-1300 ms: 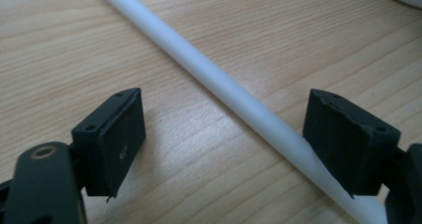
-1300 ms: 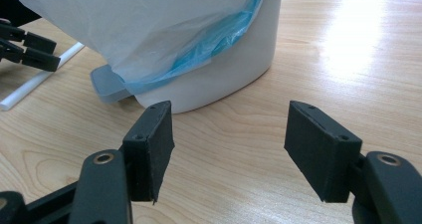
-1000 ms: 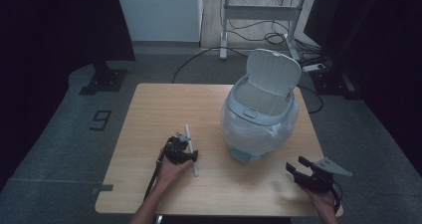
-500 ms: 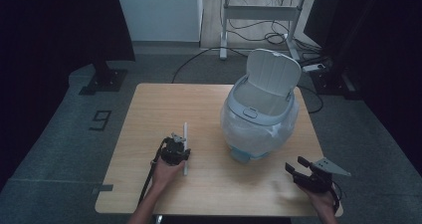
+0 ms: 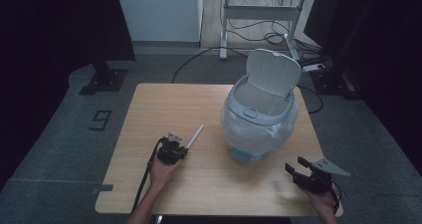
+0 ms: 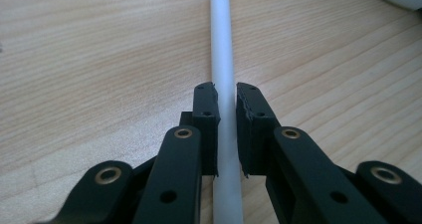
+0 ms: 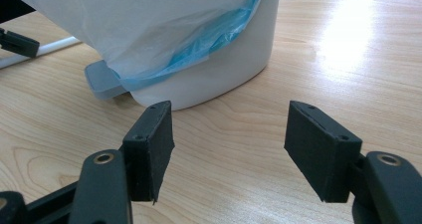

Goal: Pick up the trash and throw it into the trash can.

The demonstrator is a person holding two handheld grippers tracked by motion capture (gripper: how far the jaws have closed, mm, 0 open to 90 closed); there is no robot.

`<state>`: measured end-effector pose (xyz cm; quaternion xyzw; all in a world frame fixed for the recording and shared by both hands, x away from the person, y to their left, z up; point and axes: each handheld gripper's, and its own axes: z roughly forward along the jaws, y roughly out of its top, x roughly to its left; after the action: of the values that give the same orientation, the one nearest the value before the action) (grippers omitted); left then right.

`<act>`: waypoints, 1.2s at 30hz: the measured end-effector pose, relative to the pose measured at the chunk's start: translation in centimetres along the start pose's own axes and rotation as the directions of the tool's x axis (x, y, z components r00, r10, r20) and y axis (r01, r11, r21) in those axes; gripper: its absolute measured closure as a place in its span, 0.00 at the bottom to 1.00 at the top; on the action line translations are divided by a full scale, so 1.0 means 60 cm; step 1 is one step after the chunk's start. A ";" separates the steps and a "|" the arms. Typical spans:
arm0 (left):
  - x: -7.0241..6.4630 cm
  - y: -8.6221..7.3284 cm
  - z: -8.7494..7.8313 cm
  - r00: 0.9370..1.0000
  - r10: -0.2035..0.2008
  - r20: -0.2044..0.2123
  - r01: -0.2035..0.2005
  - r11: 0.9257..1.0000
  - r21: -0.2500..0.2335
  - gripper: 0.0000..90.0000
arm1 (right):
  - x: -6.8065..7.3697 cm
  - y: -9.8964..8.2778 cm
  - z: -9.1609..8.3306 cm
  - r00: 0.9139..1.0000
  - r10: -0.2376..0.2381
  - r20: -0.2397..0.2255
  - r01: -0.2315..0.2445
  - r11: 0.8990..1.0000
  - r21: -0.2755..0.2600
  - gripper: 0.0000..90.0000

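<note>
A thin white rod [image 5: 194, 135] lies low over the wooden table [image 5: 174, 99], pointing up and right toward the bin. My left gripper [image 5: 175, 147] is shut on its near end; in the left gripper view the rod [image 6: 221, 35] runs straight out between the closed pads of the left gripper [image 6: 226, 92]. A pale pedal bin [image 5: 259, 119] stands right of centre, lid open, with a clear liner draped over its outside. My right gripper [image 5: 294, 165] rests near the front right corner, open, nothing in it. In the right gripper view the right gripper [image 7: 229, 149] faces the bin's base [image 7: 209, 79].
The bin's grey pedal [image 7: 102, 79] sticks out at its foot toward the rod [image 7: 45, 49]. A desk frame with cables [image 5: 259, 30] stands behind the table on the floor. A "9" mark [image 5: 101, 119] lies on the floor at the left.
The left gripper has turned with the rod, swinging its far end from straight away to the right, toward the bin. The right gripper has stayed put.
</note>
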<state>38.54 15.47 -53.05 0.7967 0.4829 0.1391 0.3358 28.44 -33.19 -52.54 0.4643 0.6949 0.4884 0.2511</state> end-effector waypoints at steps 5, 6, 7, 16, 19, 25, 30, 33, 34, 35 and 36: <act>0.001 0.001 -0.021 1.000 -0.002 0.014 0.003 0.999 -0.044 0.89 | -0.001 0.000 -0.001 1.000 -0.002 0.004 0.002 1.000 0.000 0.39; 0.002 0.001 -0.026 1.000 -0.005 0.020 0.006 0.999 -0.051 0.89 | -0.001 -0.001 0.000 1.000 -0.003 0.004 0.003 1.000 0.001 0.39; 0.003 0.001 -0.029 1.000 -0.007 0.028 0.008 0.999 -0.051 0.89 | 0.000 -0.001 0.000 1.000 -0.005 0.003 0.005 1.000 0.004 0.39; 0.010 0.001 -0.045 0.997 -0.020 0.075 0.026 0.997 -0.074 0.89 | -0.002 -0.004 0.004 1.000 -0.006 0.013 0.006 1.000 0.024 0.39; 0.011 0.003 -0.053 0.996 -0.018 0.088 0.026 0.996 -0.088 0.89 | -0.004 -0.005 0.004 1.000 0.002 0.019 -0.003 1.000 0.029 0.39; 0.013 0.007 -0.067 0.995 -0.022 0.099 0.033 0.992 -0.119 0.89 | -0.005 -0.006 0.006 1.000 0.000 0.021 -0.001 0.999 0.034 0.39; 0.017 0.009 -0.077 0.994 -0.024 0.106 0.039 0.989 -0.141 0.89 | -0.005 -0.007 0.007 1.000 0.003 0.025 -0.004 0.999 0.041 0.39; 0.017 0.011 -0.086 0.994 -0.017 0.106 0.035 0.986 -0.165 0.89 | -0.005 -0.007 0.007 1.000 0.003 0.027 -0.004 0.999 0.042 0.39; 0.016 0.012 -0.089 0.994 -0.015 0.108 0.034 0.985 -0.172 0.89 | -0.005 -0.007 0.007 1.000 0.003 0.028 -0.004 0.999 0.043 0.39; 0.016 0.013 -0.092 0.994 -0.015 0.112 0.034 0.983 -0.178 0.89 | -0.005 -0.007 0.007 1.000 0.004 0.029 -0.005 0.999 0.043 0.39; 0.016 0.014 -0.095 0.993 -0.016 0.116 0.038 0.982 -0.185 0.89 | -0.005 -0.007 0.007 1.000 0.005 0.030 -0.006 0.999 0.043 0.39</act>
<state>36.47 18.29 -48.42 0.7616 0.4585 0.1336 0.4382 28.74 -33.33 -53.15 0.4786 0.7002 0.4670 0.2501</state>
